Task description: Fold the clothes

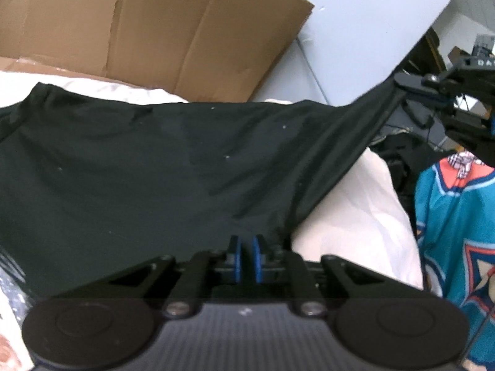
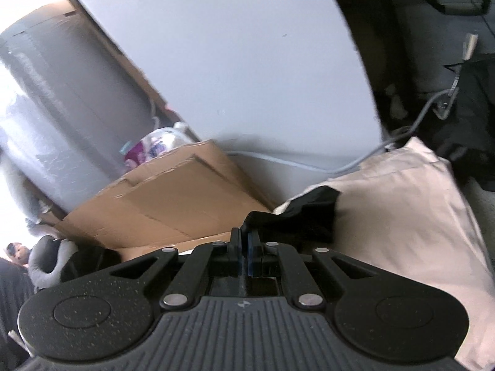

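White bedding (image 1: 355, 213) lies under a black garment (image 1: 154, 170), both grippers (image 1: 246, 241) (image 2: 244, 238) pinched closed on its edge; cardboard (image 1: 154, 24) at 12 o'clock, grey wall (image 2: 232, 61) behind

Black garment (image 1: 154, 170); teal, orange-trimmed jersey (image 1: 454, 216); brown cardboard (image 1: 154, 24); seemingly cream bedding (image 1: 355, 210); blue pads (image 1: 236, 256).

Two matching black handheld grippers, the left gripper (image 1: 246, 242) and the right gripper (image 2: 245, 238), each have blue-padded fingers (image 1: 236, 255), angular linkage arms with silver screws, a ribbed grey body and round side discs.
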`<state>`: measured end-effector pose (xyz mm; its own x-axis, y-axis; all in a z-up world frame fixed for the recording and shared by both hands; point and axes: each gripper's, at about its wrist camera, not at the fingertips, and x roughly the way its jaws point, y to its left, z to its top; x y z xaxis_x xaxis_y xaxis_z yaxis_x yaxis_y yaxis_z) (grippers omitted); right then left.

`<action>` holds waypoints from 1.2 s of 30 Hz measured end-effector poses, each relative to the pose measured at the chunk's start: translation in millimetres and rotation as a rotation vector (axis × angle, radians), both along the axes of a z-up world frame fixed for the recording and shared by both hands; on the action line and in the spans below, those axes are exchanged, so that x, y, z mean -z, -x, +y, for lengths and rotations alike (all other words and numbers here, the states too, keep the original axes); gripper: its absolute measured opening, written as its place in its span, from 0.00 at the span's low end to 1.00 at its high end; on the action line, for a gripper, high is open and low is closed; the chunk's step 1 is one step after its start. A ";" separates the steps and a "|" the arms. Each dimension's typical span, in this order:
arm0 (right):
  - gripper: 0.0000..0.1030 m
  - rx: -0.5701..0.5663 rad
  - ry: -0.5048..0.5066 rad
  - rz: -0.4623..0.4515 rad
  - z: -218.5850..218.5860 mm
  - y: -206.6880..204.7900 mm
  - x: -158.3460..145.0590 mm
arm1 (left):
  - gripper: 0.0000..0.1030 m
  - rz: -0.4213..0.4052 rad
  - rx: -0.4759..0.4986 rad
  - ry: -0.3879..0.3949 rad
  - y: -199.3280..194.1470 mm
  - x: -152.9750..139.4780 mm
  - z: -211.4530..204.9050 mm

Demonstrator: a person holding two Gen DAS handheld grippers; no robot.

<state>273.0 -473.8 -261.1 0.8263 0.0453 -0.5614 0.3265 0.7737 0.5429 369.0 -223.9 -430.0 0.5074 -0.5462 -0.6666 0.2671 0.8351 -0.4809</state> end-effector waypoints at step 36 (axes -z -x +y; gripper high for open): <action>0.07 -0.441 -0.132 0.131 106.8 -23.8 20.0 | 0.32 0.075 0.090 -0.088 10.8 4.9 36.1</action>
<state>296.8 -367.0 -281.1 0.6350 0.4538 -0.6251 0.0541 0.7811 0.6221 358.2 -187.8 -434.9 0.4063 -0.5248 -0.7481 0.3087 0.8493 -0.4281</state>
